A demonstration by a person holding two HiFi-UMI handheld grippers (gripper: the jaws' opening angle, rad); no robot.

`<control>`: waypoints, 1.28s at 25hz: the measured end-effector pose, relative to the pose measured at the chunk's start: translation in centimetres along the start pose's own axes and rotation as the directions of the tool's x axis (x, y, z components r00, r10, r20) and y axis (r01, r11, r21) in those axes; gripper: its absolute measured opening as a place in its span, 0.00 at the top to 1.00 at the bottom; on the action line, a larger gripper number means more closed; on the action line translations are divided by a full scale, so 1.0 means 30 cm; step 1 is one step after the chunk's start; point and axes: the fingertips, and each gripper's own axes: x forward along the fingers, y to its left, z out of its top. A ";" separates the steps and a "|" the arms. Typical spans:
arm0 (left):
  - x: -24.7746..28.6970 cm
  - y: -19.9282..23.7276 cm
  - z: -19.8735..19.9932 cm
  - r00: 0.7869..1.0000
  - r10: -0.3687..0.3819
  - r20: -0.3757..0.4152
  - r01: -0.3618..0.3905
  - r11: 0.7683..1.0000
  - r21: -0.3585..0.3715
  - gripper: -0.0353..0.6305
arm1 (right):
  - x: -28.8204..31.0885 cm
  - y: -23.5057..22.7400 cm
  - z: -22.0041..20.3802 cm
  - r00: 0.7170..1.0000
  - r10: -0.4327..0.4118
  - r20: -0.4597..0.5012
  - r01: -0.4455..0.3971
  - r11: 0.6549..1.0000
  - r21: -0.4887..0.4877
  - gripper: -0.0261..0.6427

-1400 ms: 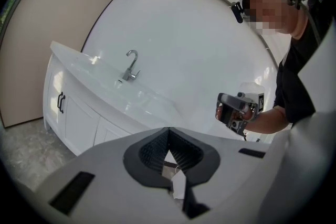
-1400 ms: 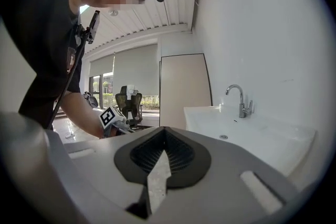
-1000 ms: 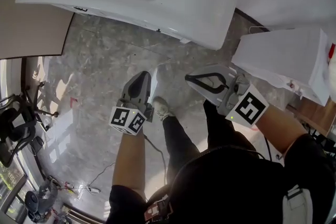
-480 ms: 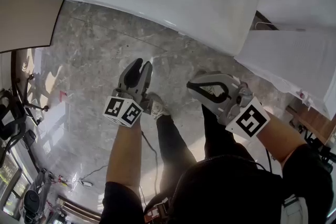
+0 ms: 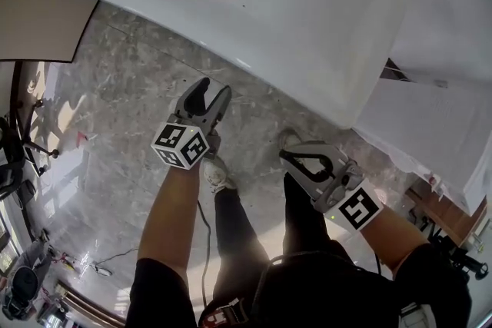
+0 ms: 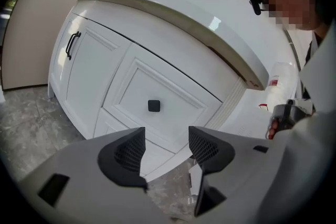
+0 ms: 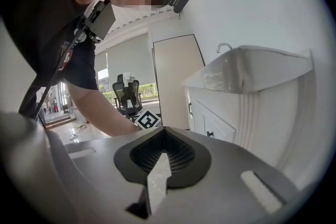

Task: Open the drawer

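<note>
Currently facing shut drawer (image 6: 134,93), knob (image 6: 154,106) at 12 o'clock from left gripper (image 6: 164,150).
Left spread, just opened, empty; right gripper (image 7: 163,157) pressed together; white container (image 6: 282,73) label at 3 o'clock illegible.

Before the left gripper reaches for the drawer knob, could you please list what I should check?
1. Small black square knob in plain sight on the white panelled drawer front: ok.
2. Left gripper open and empty, its jaws having just been opening: ok.
3. Knob between the left gripper's jaws: not ok; it sits above and beyond them.
4. Right gripper shut and holding nothing: ok.
5. Drawer free to slide out: cannot tell.
</note>
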 end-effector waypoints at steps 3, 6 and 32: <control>0.062 0.037 0.023 1.000 0.012 -0.010 -0.012 1.000 -0.008 0.56 | -0.010 0.001 -0.022 1.000 0.008 -0.007 -0.007 1.000 0.006 0.96; 0.119 0.071 0.050 0.999 0.030 -0.015 -0.030 1.000 -0.006 0.55 | -0.018 -0.017 -0.038 1.000 0.002 -0.019 -0.002 1.000 0.005 0.96; 0.341 0.113 0.110 0.986 -0.085 -0.142 0.086 0.996 0.003 0.73 | -0.027 -0.121 -0.039 0.998 -0.057 -0.026 0.056 0.998 -0.027 0.96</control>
